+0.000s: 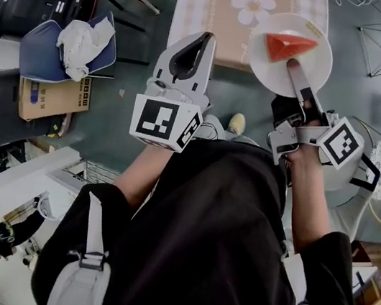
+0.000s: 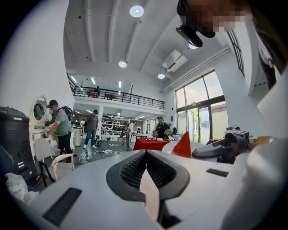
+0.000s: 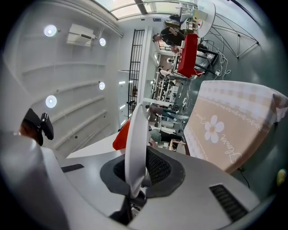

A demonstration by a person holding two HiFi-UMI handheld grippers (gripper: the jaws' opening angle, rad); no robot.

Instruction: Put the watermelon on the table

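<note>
**Plate with watermelon held at the table's near corner**

The person's right forearm point(image 1: 311, 199) reaches forward and a little inward, with the hand wrapped round the handle behind the marker cube point(image 1: 340, 142). The right claw point(image 1: 291, 64) points away from the body toward the table point(image 1: 222, 15). Its jaws are clamped on the near rim of a white plate point(image 1: 314, 71). In the right gripper view the plate point(image 3: 135, 143) shows edge-on, standing up between the two dark pads of the claw point(image 3: 136, 173). The red wedge of watermelon point(image 3: 121, 137) is just behind the rim.

The watermelon point(image 1: 289, 47) lies on the plate, near its middle, with its long side across the picture. From the head view the plate overlaps the table's near right corner. It seems to be carried rather than set down, but the steep angle does not show this for sure.

The left forearm point(image 1: 144, 173) is bent up in front of the chest. The left claw point(image 1: 206, 40) points forward and stops short of the table's near edge, left of the plate and apart from it. Its jaws meet at the tips point(image 2: 145, 152) with nothing between them. In the left gripper view the watermelon point(image 2: 183, 146) shows off to the right.
</note>
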